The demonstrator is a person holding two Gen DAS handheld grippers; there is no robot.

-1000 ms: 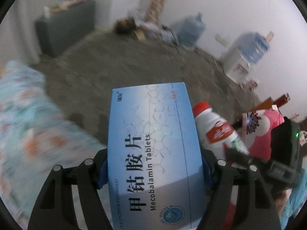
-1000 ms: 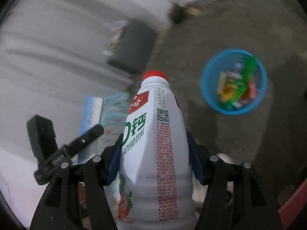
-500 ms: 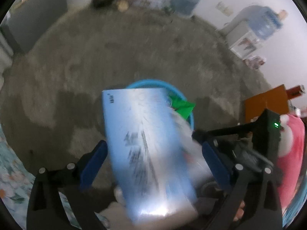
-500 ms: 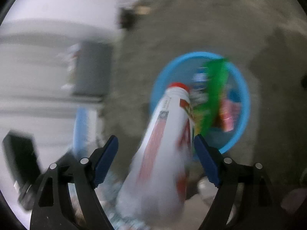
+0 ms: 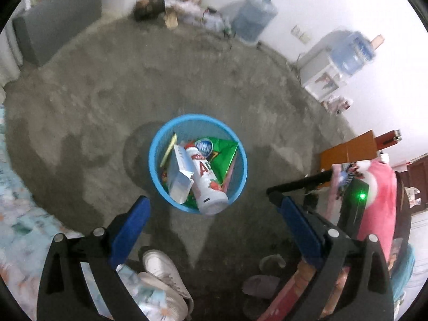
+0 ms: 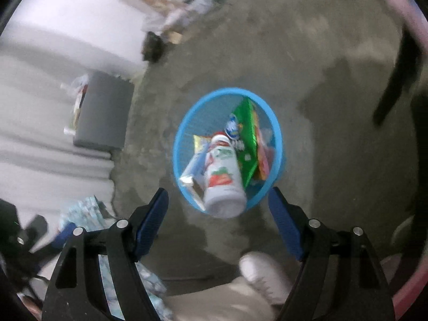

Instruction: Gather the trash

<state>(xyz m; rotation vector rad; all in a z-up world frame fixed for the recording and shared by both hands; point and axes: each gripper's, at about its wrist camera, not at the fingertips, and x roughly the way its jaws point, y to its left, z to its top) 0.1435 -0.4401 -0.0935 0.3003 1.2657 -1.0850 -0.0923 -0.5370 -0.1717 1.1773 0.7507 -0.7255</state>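
Bare concrete floor (image 5: 214,80): left gripper (image 5: 214,208) and right gripper (image 6: 218,200) released; box (image 5: 179,176), bottle (image 5: 206,182) binned in blue basket (image 5: 157,139); withdraw cleanly.

Blue basket (image 5: 156,176), white bottle (image 5: 206,184), box (image 5: 178,179) inside

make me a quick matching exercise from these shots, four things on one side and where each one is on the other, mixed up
Things:
1. white bottle
2. tablet box
3. water jug
4. white shoe

Places:
A. on the floor against the far wall
B. in the blue basket, red cap pointing away from the camera
C. on the floor between the left gripper's fingers
D. in the basket, beside the bottle

Pairs: 1-B, 2-D, 3-A, 4-C
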